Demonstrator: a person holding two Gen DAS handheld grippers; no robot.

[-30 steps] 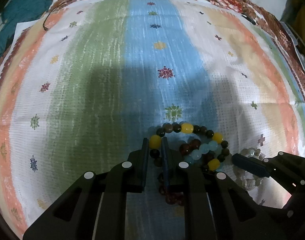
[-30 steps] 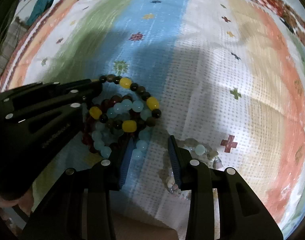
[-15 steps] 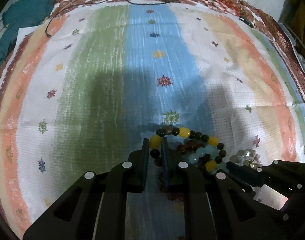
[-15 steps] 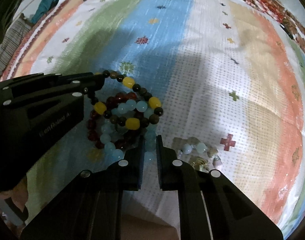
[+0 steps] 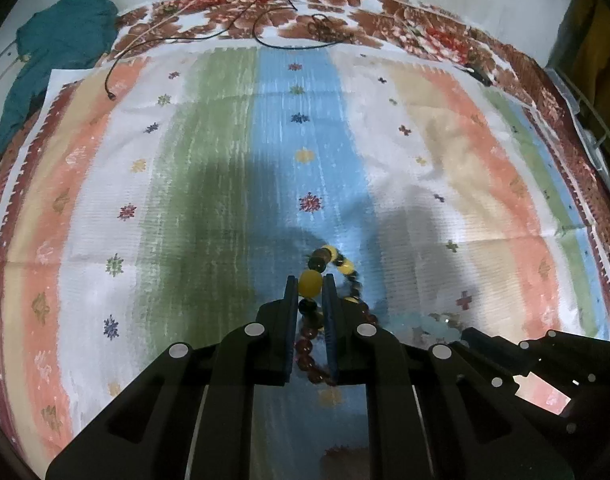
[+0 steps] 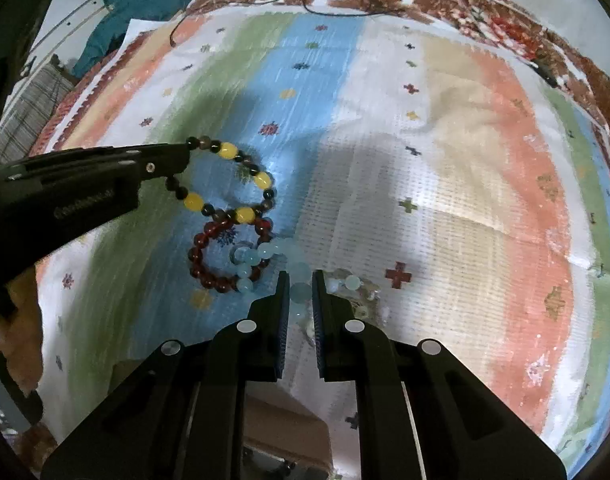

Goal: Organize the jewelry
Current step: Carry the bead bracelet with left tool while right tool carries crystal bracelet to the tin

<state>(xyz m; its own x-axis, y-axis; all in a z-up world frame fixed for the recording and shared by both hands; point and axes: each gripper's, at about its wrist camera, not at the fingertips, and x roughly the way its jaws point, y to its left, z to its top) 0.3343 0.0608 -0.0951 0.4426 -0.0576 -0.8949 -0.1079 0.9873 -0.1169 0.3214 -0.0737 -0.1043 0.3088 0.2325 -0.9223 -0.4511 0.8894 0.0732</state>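
Both grippers have lifted since the earlier frames, and the bracelet pile has come apart w/ them. R gripper jaws have just been closing; earlier they stood apart over the pale blue beads, now they're clamped on the aqua bracelet, one bead pinched between the pads, the rest of the strand trailing up-left toward the pile. L gripper was already shut on the yellow-and-dark bracelet and hasn't let go; a yellow bead sits right between its pads. From the R view that bracelet hangs as an open loop off the L fingertips, its lower edge touching or overlapping the dark red bracelet.

Meaning for the task: prob. the untangling step, each hand taking one bracelet so they can be set down apart. Not clean yet. The aqua strand crosses over the red loop, and the red one lies on the cloth between the two held pieces, so it may drag along if either hand pulls sideways.

Outward from the R gripper: a clear/pale bead bracelet lies just to its right on the white band, partly hidden by the finger. The rest of the striped cloth is bare nearby. Far edge: thin dark cords on the floral border, and a teal garment off the top-left corner, well apart from the jewelry.
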